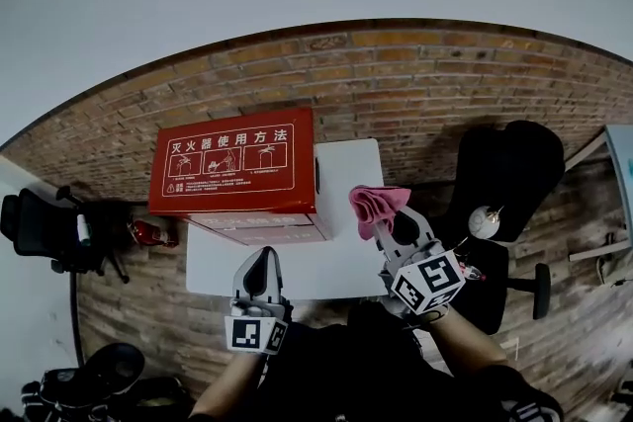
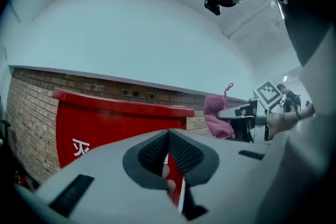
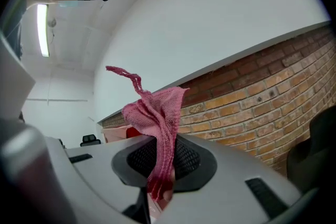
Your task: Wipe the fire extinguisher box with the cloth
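Box (image 1: 232, 168): red, lid up, on the left part of a white surface (image 1: 351, 257), brick wall (image 1: 415, 84) behind it. White print on the lid reads "灭火器使用方法", with three framed pictograms under it and lines of finer print too small to read. In the left gripper view, part of one white character shows on the red front (image 2: 113, 134).

Cloth (image 1: 378, 208): pink, open weave, bunched, with a loose thread at its top. It is held up above the surface, to the right of the box and apart from it.

Right gripper (image 1: 396, 227): pinching the cloth's lower end, the rest standing up out of the jaws (image 3: 155, 113).

Left gripper (image 1: 262, 262): pressed together with nothing in it, over the surface's near edge, pointing at the box.

Each gripper carries a black-and-white marker cube (image 1: 428, 282).

Outward: black chair (image 1: 509, 173) at right; a small red object (image 1: 153, 234) on the floor left of the surface.
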